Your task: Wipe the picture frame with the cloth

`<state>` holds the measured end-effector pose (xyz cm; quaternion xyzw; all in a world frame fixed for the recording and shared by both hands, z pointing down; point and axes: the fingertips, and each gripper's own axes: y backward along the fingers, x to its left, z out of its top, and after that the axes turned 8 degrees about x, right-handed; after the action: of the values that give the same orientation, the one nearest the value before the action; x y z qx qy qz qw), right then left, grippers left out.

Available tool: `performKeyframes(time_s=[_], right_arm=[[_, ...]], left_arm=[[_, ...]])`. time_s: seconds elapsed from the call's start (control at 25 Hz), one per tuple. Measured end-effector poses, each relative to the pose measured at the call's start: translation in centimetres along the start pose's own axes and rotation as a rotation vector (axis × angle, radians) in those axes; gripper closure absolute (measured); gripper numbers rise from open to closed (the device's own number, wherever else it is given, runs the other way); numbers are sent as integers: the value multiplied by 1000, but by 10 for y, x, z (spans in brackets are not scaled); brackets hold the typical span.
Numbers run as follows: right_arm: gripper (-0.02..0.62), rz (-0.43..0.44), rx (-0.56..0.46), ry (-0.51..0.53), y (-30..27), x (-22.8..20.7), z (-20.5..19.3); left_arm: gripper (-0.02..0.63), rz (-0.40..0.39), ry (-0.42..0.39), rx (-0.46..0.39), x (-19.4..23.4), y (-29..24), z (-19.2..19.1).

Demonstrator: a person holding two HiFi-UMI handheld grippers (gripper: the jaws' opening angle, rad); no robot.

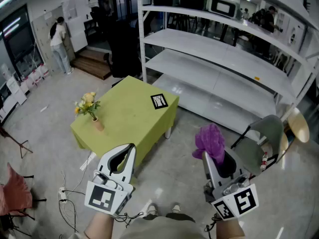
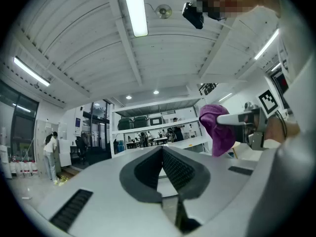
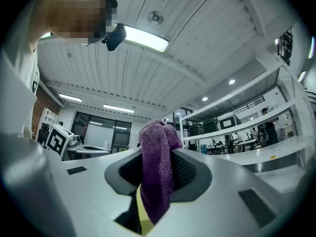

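Clamping cloth, tool seemingly off table

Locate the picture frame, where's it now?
Head view, centre: the picture frame lies flat near the green table's far right corner, close to the white shelving, apart from the flower vase at the table's left.

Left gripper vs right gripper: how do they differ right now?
The right gripper is clamped on the purple cloth, which bunches above its jaws; the left gripper holds nothing. The left gripper's jaws meet at the tips, while the right gripper's are parted by the cloth. Shared: both are held short of the green table, neither at the picture frame.
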<state>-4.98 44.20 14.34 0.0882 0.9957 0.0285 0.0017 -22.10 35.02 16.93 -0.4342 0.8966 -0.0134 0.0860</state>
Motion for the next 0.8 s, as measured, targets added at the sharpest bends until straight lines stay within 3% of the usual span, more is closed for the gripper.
performKeyframes(time_s=[0.8], right_arm=[[476, 62, -7, -22, -1, -51, -2]], left_arm=[[598, 46, -6, -13, -25, -37, 10]])
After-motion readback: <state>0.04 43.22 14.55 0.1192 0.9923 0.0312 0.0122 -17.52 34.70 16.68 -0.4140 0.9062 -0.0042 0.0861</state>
